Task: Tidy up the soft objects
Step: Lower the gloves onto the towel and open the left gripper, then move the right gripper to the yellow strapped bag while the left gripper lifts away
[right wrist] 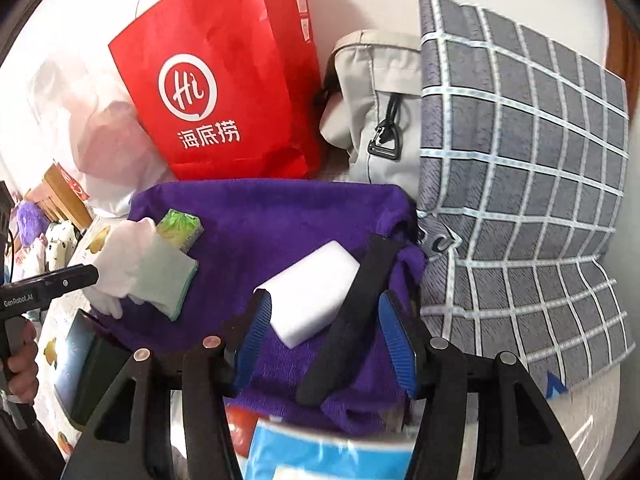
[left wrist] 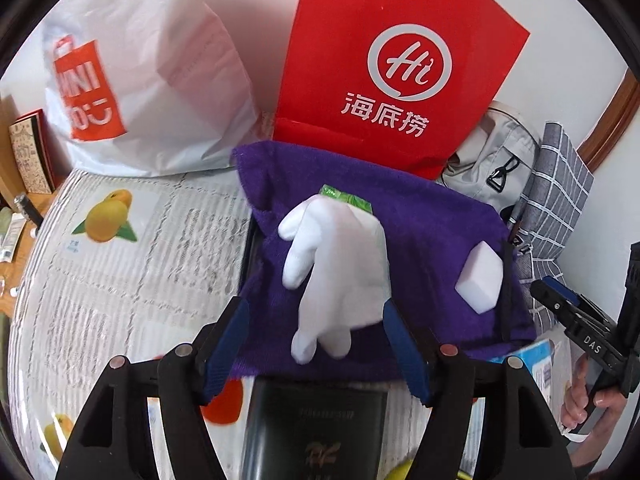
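Note:
A purple towel (left wrist: 432, 232) (right wrist: 280, 216) lies draped over a black case (left wrist: 320, 432). On it rests a white glove (left wrist: 340, 272) (right wrist: 120, 264), which covers a green packet (left wrist: 348, 200) (right wrist: 180, 228) and a pale green pad (right wrist: 168, 276). A white sponge block (left wrist: 480, 276) (right wrist: 312, 296) lies to the right, beside a black strap (right wrist: 348, 320). My left gripper (left wrist: 316, 352) is open, and the glove's fingertips lie loose between its blue pads. My right gripper (right wrist: 326, 340) is open just short of the sponge and touches nothing.
A red paper bag (left wrist: 400, 60) (right wrist: 224, 80) stands behind the towel, with a white plastic bag (left wrist: 140, 80) to its left. A grey backpack (right wrist: 376, 112) and a checked grey cushion (right wrist: 520, 180) crowd the right side. A fruit-printed cover (left wrist: 120, 260) lies left; a blue packet (right wrist: 320, 452) lies in front.

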Tool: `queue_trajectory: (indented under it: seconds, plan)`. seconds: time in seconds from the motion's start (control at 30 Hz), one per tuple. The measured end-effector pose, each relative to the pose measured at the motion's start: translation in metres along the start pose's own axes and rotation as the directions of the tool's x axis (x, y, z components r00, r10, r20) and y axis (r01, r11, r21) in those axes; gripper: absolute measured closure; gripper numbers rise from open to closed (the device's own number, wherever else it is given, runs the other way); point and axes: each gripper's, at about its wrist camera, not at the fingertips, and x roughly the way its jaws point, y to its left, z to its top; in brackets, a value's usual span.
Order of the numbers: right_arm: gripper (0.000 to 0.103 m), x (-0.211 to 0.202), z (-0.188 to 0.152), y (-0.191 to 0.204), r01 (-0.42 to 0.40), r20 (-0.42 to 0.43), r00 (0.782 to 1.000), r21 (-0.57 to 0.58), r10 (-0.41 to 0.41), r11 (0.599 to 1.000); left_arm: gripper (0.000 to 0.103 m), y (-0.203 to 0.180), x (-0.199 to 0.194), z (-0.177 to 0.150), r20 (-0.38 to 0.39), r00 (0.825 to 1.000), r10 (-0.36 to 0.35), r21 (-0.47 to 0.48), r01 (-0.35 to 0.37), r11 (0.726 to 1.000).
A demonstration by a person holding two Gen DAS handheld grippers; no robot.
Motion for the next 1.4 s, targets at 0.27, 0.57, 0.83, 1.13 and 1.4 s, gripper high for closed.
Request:
queue_trajectory:
  seconds: [0.27, 0.57, 0.83, 1.13, 1.4]
  plan:
    - [0.044, -0.043, -0.038, 0.030, -0.028, 0.026, 0.999, -0.018, 0.028, 0.999, 0.035, 0.012, -0.054, -0.031, 0.058, 0.998, 0.013, -0.016, -0.012, 1.000]
    - [0.026, -0.070, -0.103, 0.092, -0.107, 0.006, 0.994, -0.117, 0.108, 0.987, 0.035, 0.034, -0.096, -0.080, 0.072, 0.997, 0.018, -0.035, -0.015, 0.999]
    - [0.026, -0.058, -0.159, 0.138, -0.127, -0.113, 0.988, -0.231, 0.103, 0.965, 0.035, 0.051, -0.098, -0.121, 0.046, 0.999, 0.007, -0.050, -0.005, 0.999]
    - [0.019, -0.041, -0.184, 0.154, -0.036, -0.147, 0.989, -0.294, -0.008, 0.955, 0.035, 0.059, -0.083, -0.148, 0.001, 0.999, -0.043, -0.047, 0.043, 0.998]
    - [0.014, -0.024, -0.189, 0.166, 0.004, -0.172, 0.983, -0.356, -0.070, 0.934, 0.035, 0.067, -0.084, -0.154, 0.006, 0.998, -0.059, -0.061, 0.059, 0.996]
